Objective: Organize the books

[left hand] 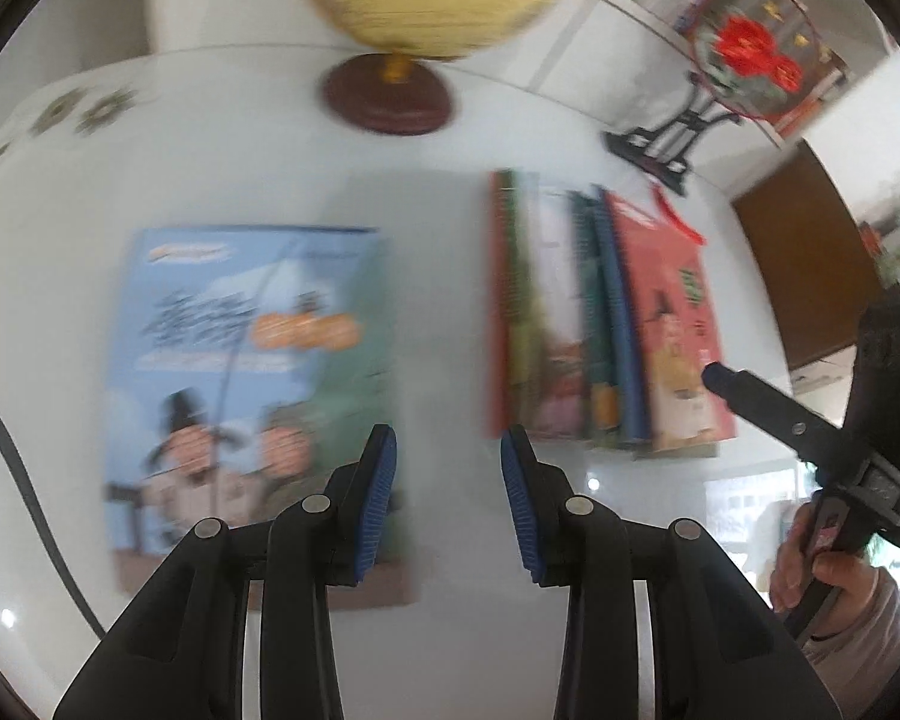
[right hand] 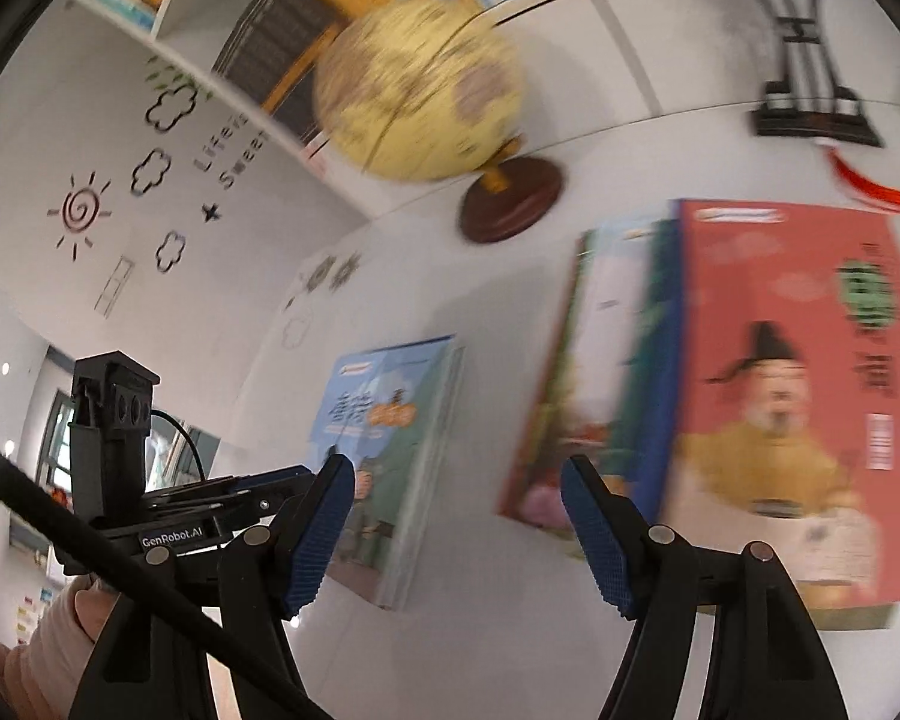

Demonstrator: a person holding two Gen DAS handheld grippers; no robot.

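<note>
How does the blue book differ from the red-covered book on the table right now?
The blue book lies alone on the white table; the red-covered book tops an overlapping pile of books. The blue cover shows two cartoon figures, the red one a single figure in yellow. Both lie flat, cover up, untouched by either hand-held gripper.

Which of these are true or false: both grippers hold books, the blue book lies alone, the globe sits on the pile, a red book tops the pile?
1. Both grippers hold books. False: the left gripper and right gripper are open, holding nothing.
2. The blue book lies alone on the table. True.
3. The globe sits on the pile. False: it stands on the table behind the books.
4. A red book tops the pile. True.
</note>
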